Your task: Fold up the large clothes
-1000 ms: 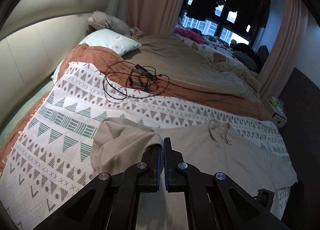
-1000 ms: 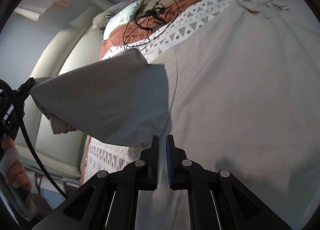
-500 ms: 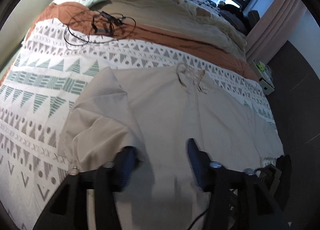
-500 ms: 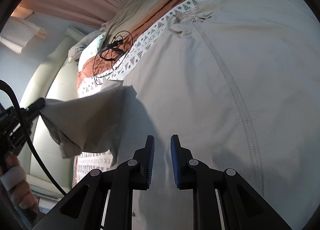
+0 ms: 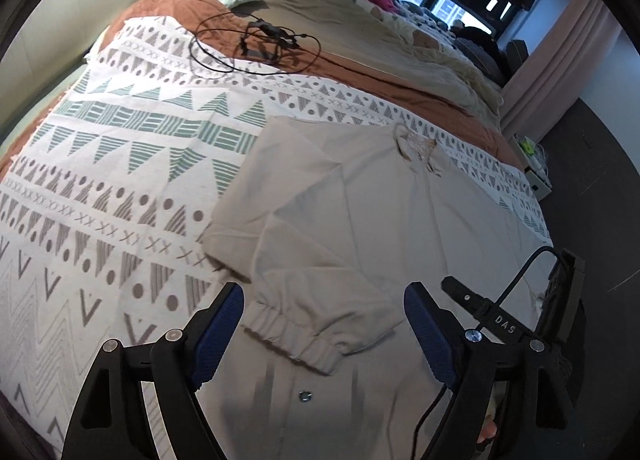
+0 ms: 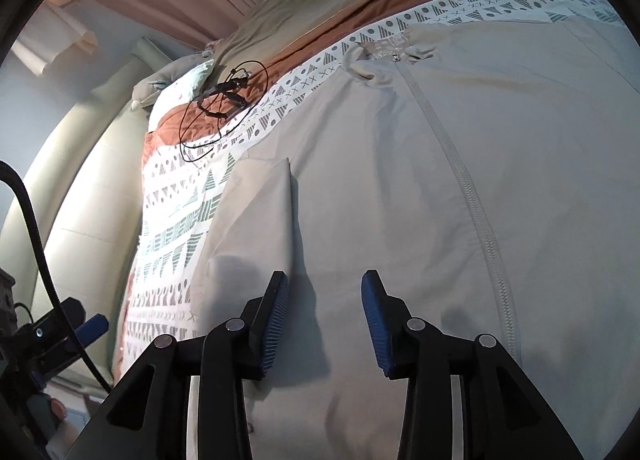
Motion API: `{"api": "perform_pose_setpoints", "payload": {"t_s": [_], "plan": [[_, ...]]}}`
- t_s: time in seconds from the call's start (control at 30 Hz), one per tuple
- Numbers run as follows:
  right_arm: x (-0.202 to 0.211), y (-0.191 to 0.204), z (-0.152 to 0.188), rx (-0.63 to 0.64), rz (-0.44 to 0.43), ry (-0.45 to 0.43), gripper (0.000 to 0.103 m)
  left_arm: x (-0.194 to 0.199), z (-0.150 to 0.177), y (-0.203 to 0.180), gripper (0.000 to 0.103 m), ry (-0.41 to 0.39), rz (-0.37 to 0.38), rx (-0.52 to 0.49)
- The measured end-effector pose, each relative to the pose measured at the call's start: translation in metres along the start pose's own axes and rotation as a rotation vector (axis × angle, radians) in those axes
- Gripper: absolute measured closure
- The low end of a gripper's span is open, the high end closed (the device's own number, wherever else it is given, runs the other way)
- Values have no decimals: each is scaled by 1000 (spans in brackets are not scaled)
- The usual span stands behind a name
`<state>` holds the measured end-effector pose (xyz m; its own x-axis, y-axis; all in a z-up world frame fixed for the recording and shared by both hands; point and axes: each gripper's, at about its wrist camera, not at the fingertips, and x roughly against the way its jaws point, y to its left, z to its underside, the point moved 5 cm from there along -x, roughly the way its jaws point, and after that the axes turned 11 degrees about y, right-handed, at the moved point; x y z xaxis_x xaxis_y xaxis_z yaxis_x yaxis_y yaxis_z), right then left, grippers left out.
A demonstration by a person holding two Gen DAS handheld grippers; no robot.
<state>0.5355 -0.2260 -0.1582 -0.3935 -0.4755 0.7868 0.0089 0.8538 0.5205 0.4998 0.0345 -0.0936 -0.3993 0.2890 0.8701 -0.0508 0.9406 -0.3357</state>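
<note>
The left gripper [image 5: 323,318] tilts steeply downward, its jaws opening wide, and its blue pads [image 5: 218,330] press on nothing. The right gripper [image 6: 325,322] also angles down, its jaws opening though narrower than the left's, with its pads [image 6: 274,326] clear of any grip. In the left wrist view the right gripper's black body shows at the lower right edge.

Patterned bed [image 5: 100,188] carries beige jacket [image 5: 360,212], cable [image 5: 256,44].
</note>
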Motion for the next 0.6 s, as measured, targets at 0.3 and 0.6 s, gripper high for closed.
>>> {"api": "perform_pose_setpoints", "payload": {"t_s": [0.3,0.6], "plan": [[-4,50,16,113,-3,-9,55,16,38,87,20,-54,-67,90],[-39,106,39,275,-18,43,46,7,80,161,20,-64,-106,194]]}}
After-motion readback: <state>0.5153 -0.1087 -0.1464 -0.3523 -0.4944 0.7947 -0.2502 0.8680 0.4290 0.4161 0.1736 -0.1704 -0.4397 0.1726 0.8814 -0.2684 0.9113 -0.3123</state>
